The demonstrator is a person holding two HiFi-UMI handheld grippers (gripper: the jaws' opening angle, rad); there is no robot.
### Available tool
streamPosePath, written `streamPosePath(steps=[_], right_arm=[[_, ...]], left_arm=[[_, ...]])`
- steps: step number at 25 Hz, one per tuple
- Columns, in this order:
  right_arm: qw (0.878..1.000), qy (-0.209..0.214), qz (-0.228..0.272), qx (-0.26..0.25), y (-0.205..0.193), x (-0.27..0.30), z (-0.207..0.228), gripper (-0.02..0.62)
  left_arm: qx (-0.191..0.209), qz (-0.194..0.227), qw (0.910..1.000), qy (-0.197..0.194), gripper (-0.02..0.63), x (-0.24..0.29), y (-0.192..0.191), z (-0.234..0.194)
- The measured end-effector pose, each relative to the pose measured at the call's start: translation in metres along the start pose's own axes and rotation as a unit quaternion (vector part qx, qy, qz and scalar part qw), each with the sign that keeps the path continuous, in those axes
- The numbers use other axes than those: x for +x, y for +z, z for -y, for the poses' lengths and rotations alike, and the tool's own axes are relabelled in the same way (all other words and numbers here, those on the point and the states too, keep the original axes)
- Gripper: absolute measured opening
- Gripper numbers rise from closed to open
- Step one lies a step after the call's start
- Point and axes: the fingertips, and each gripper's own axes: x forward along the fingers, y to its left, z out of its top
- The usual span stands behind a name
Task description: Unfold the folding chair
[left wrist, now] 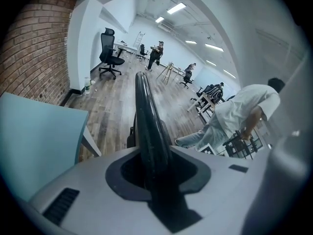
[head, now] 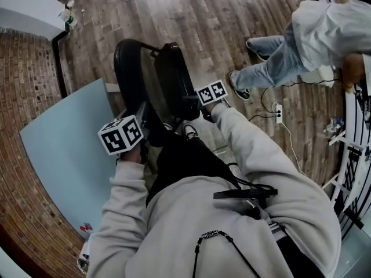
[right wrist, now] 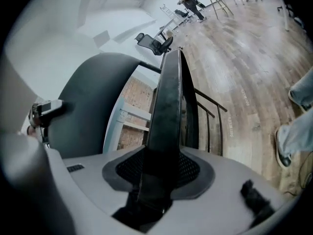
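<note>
Table [head: 58, 155] left, open floor [head: 220, 22] ahead

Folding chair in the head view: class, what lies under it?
Wooden floor shows beyond the folding chair. Its feet and the floor directly beneath cannot be seen: the chair itself covers them.

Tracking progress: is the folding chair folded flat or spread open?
Partly spread. On the folding chair, backrest and seat stand apart with a gap between them, but the seat is steep, not level.
</note>
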Motion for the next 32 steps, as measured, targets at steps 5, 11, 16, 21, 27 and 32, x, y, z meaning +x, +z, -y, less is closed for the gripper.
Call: streamPosePath(steps=[5, 11, 16, 21, 27, 32], right_arm=[[0.998, 0.043, 0.034, 0.007, 0.002, -0.017, 0.024, 0.160], [0.993, 0.091, 0.066, 0.030, -0.004, -0.053, 0.072, 0.160], [0.989, 0.121, 0.067, 0.050, -0.015, -0.088, 0.127, 0.161], [0.981, 0.162, 0.085, 0.060, -0.023, -0.117, 0.174, 0.162], [0.975, 0.194, 0.080, 0.074, -0.033, -0.132, 0.230, 0.163], [0.966, 0.224, 0.091, 0.090, -0.036, -0.145, 0.282, 0.163]], left_arm=[[0.021, -0.016, 0.9997, 0.001, 0.117, 0.009, -0.004, 0.003], [0.025, -0.022, 0.9992, 0.021, 0.106, 0.028, -0.008, 0.031], [0.020, -0.024, 0.9990, 0.033, 0.089, 0.051, -0.010, 0.062], [0.047, -0.035, 0.9980, 0.024, 0.100, 0.083, -0.013, 0.121], [0.057, -0.049, 0.9966, 0.033, 0.104, 0.105, -0.022, 0.140], [0.066, -0.059, 0.9953, 0.038, 0.104, 0.130, -0.025, 0.154]])
